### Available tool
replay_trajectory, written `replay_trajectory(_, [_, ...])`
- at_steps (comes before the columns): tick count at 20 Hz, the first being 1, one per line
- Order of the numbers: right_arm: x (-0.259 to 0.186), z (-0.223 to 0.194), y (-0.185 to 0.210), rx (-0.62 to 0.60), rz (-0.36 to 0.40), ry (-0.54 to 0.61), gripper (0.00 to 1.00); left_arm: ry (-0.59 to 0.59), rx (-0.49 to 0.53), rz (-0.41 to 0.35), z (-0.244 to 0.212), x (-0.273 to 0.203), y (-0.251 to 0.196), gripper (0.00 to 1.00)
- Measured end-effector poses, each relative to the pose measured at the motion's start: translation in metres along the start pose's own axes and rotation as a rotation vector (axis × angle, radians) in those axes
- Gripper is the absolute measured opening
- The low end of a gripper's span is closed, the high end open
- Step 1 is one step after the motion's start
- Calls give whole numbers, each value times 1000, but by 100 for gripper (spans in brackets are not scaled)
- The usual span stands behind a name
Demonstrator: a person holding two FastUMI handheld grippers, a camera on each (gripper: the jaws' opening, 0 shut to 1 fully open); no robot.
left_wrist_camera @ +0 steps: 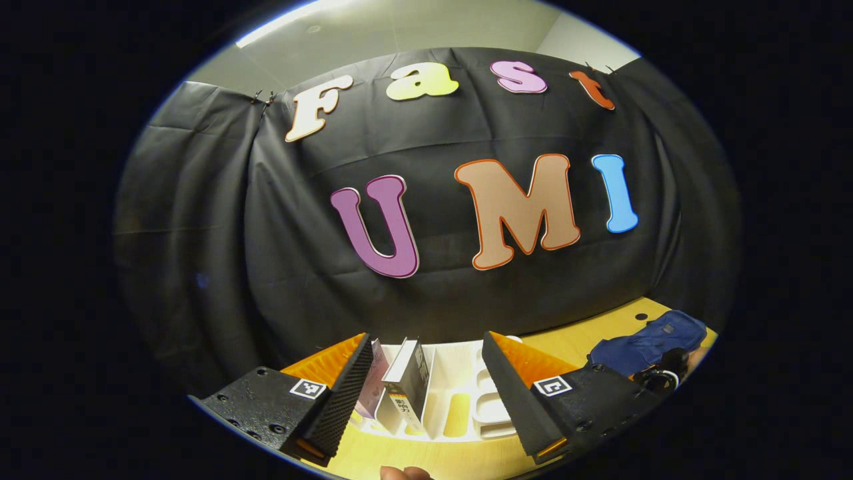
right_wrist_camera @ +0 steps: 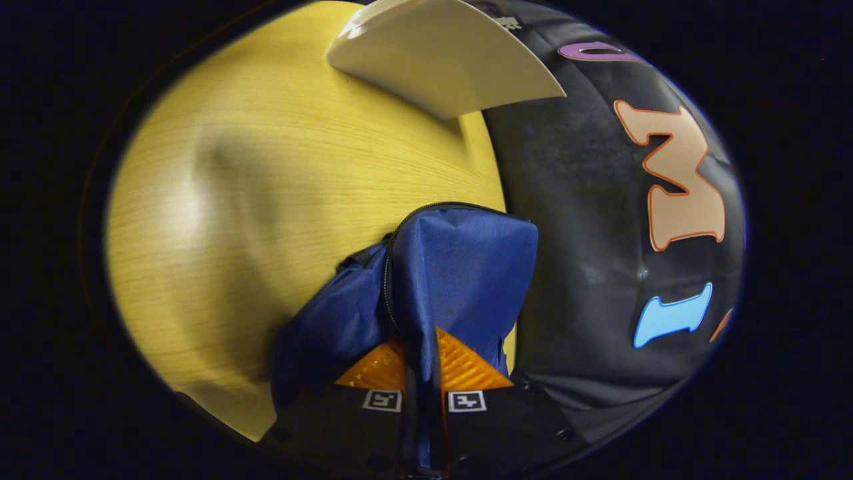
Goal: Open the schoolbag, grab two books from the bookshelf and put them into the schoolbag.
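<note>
The left tongs [left_wrist_camera: 426, 393] stand spread wide with nothing between the fingers, and straight ahead of them, framed in the gap, is the white bookshelf [left_wrist_camera: 466, 400] on the yellow wooden table [left_wrist_camera: 573, 343]. Two books stand in its left compartments: a white-covered book [left_wrist_camera: 408, 383] leaning a little to the left, its spine facing near and its long axis roughly upright, and a paler, pinkish book [left_wrist_camera: 373, 387] just beside it, partly hidden behind the left finger. So the books lie directly in front of the left tongs, slightly left of centre, and this is plainly the nearer hand for fetching one; the fingers would need to close across the book's thin width, not along its height. The blue schoolbag [left_wrist_camera: 650, 347] lies well off to the right on the table in this view, slumped and soft. In the right gripper view the right tongs [right_wrist_camera: 420, 373] are pressed together on a fold of the schoolbag [right_wrist_camera: 460, 267], pinching the dark blue cloth and holding it up off the table [right_wrist_camera: 266, 167]; a black zip line runs along the raised edge, though whether the zip is already open is hard to tell from this angle. A corner of the bookshelf [right_wrist_camera: 440, 53] shows at the far end of the table.
</note>
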State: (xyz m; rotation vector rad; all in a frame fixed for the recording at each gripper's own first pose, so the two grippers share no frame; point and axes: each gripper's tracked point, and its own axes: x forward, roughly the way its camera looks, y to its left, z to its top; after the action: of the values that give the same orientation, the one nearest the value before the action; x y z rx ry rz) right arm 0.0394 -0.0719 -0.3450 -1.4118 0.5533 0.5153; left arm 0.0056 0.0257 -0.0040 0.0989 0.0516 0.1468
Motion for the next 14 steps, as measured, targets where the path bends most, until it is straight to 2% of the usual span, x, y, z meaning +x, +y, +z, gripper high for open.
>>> replay_trajectory(2, [1, -4, 0, 67, 43, 13, 2, -8, 10, 5, 2, 0, 3, 96])
replay_trajectory(3, [1, -7, 2, 103, 69, 33, 4, -2, 12, 7, 2, 0, 4, 96])
replay_trajectory(5, [4, -8, 4, 157, 114, 47, 2, -3, 6, 7, 1, 0, 5, 96])
replay_trajectory(9, [4, -10, 4, 279, 149, 62, 4, 23, -9, 11, -7, 1, 8, 100])
replay_trajectory(10, [2, -9, 4, 292, 167, 74, 2, 25, -14, 15, -9, 0, 10, 96])
replay_trajectory(12, [3, -10, 1, 325, 194, 78, 4, 29, -10, 20, -10, 1, 13, 96])
replay_trajectory(14, [-3, -9, -6, 365, 205, 68, 2, 29, -1, 28, -11, 3, 18, 100])
